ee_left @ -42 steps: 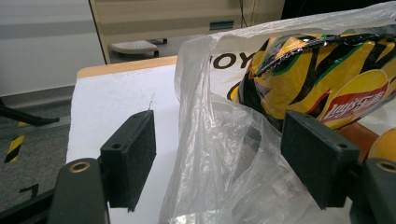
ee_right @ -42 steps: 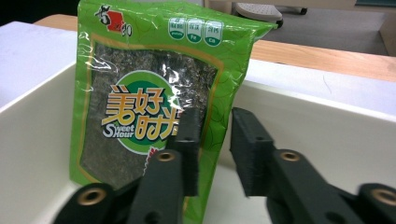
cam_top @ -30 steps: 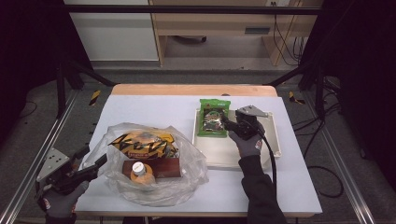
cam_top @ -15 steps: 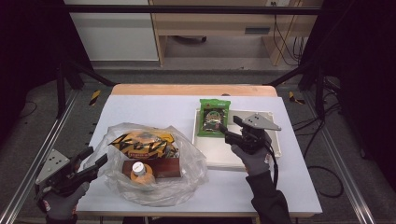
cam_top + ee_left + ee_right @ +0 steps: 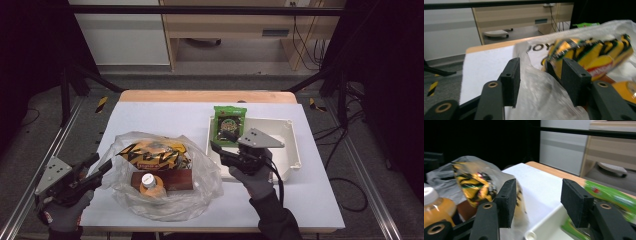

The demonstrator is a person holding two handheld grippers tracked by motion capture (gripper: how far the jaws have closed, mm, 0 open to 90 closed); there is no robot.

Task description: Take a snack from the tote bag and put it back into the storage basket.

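- Clear crinkled plastic bag (image 5: 165, 180) lies on the white surface (image 5: 165, 117) at about 7 o'clock from its middle; inside it are a yellow-and-black striped snack packet (image 5: 152, 154), a dark brown box (image 5: 172, 179) and a small orange bottle with a white cap (image 5: 149, 183).
- Left tool (image 5: 100, 167) sits at 9 o'clock of the bag, at its edge. In the left gripper view its jaws have just been closing; a fold of the bag (image 5: 536, 92) lies between them, but they are spread and not yet pinching it.
- Right tool (image 5: 216, 150) hovers at 3 o'clock of the bag, over the near left corner of a white rectangular plastic tray (image 5: 287, 150). Its jaws have also just been closing, yet stand apart with nothing gripped between them.
- Green snack packet (image 5: 229, 125) leans in the tray's far left corner, at 12 o'clock of the right tool.
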